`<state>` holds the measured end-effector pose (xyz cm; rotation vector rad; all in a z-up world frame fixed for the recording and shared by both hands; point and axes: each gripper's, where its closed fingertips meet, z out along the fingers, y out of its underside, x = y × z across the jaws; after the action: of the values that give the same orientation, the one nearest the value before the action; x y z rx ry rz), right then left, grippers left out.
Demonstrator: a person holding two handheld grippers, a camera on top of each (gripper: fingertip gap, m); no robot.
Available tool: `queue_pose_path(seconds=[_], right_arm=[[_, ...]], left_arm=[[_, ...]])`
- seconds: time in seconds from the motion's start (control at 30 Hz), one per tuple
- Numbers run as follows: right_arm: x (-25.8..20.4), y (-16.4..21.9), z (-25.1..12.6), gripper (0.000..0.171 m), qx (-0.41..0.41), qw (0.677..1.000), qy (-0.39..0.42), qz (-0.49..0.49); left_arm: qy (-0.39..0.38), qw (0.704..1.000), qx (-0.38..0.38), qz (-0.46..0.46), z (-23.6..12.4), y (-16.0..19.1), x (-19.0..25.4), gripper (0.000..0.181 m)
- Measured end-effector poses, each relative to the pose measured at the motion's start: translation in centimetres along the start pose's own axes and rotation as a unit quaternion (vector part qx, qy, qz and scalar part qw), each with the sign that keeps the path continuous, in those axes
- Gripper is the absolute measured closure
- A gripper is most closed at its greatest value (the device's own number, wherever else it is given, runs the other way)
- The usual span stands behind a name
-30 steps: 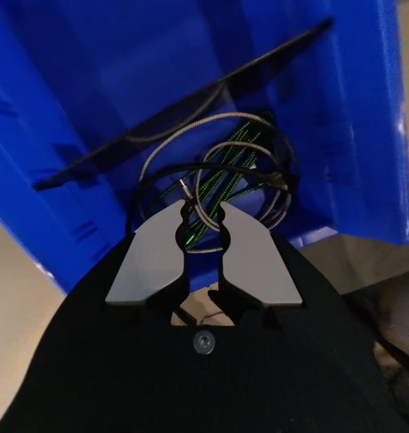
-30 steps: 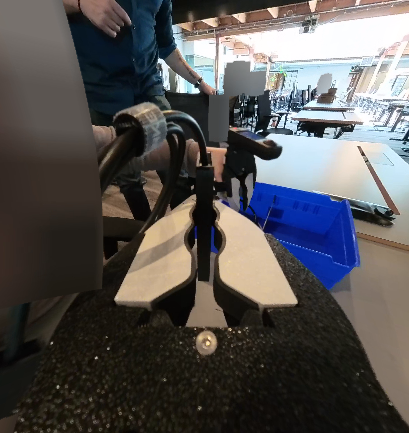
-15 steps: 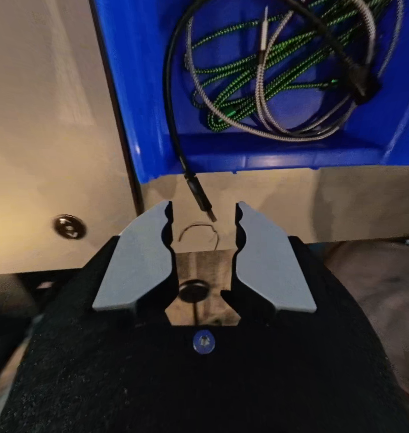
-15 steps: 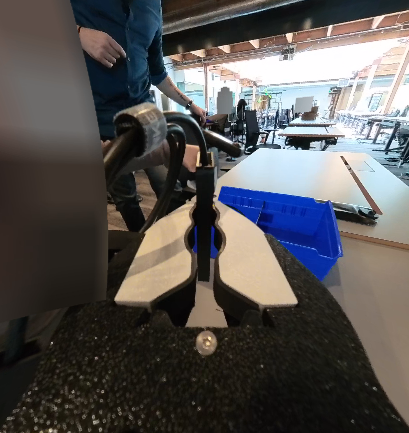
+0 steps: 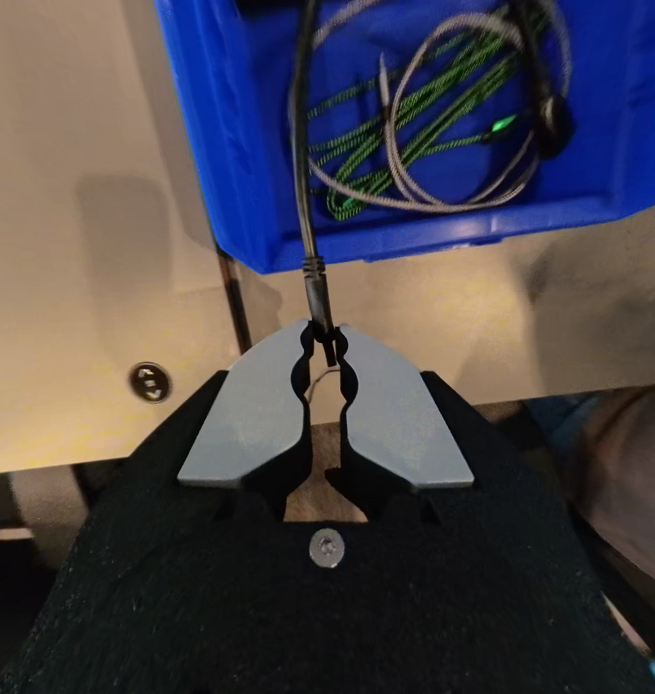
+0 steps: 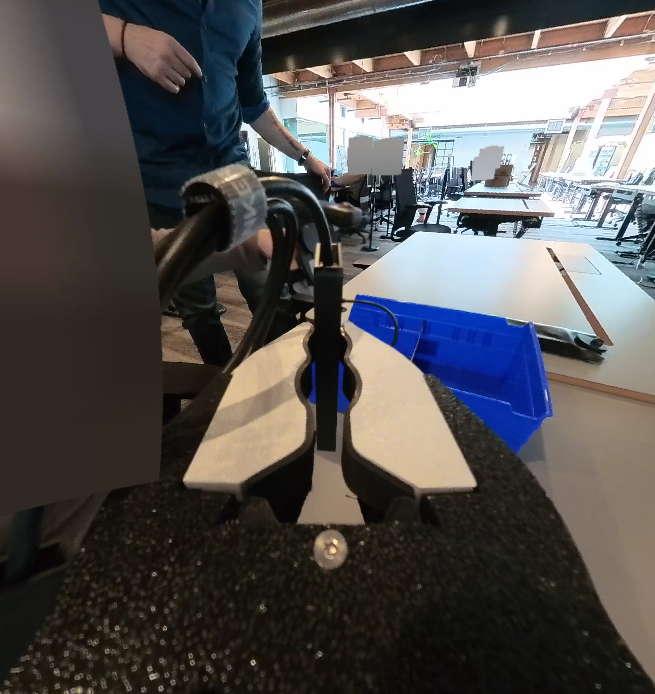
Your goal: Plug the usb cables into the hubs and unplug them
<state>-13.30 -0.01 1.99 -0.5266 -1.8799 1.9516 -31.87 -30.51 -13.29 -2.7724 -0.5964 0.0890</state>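
In the left wrist view my left gripper (image 5: 324,330) is shut on the plug (image 5: 318,296) of a black usb cable, pinched at the fingertips. The cable runs up into a blue bin (image 5: 235,131) that holds green braided cables (image 5: 393,124) and a grey braided cable (image 5: 423,195). In the right wrist view my right gripper (image 6: 327,330) is shut on a thin black hub (image 6: 327,300), held upright on edge. The hub's own thick black lead loops left to a bundle with a grey strap (image 6: 228,210). The blue bin (image 6: 487,360) lies just beyond on the right.
The bin stands on a light table (image 6: 468,274) with a seam and a round metal fitting (image 5: 149,382). A person in a dark blue shirt (image 6: 190,94) stands behind on the left. A grey blurred panel (image 6: 55,225) fills the left of the right wrist view. About 40 cm separates my left fingertips from my right.
My left gripper drew back out of the bin, opened wide around the black plug at the bin's front edge, then closed on it. My right gripper kept hold of the hub.
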Motion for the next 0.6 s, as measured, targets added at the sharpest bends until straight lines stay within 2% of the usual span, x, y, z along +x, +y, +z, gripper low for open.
queue_pose_path(seconds=[0.1,0.17,0.3,0.4,0.5,0.6], right_arm=[[-0.3,-0.9,-0.2,0.161,0.018,1.0,0.004,-0.016],[-0.7,-1.9,-0.4,0.161,0.04,0.999,0.004,-0.03],[-2.3,-4.7,-1.3,0.161,0.092,0.993,0.013,-0.076],[-3.6,-6.9,-2.3,0.161,0.129,0.985,0.039,-0.11],[-5.6,-9.0,-3.8,0.161,0.159,0.976,0.06,-0.139],[-7.7,-10.2,-5.5,0.161,0.166,0.97,0.08,-0.161]], left_arm=[[-0.067,0.992,0.086,0.066,-4.9,-2.7,0.9,0.171],[-0.128,0.974,0.134,0.128,-8.6,-4.8,1.9,0.171],[-0.241,0.913,0.236,0.228,-16.7,-9.3,5.4,0.172],[-0.28,0.859,0.322,0.281,-21.9,-11.6,9.4,0.172],[-0.274,0.809,0.402,0.331,-23.9,-12.6,14.4,0.172],[-0.282,0.771,0.45,0.35,-23.2,-12.8,17.9,0.172]])
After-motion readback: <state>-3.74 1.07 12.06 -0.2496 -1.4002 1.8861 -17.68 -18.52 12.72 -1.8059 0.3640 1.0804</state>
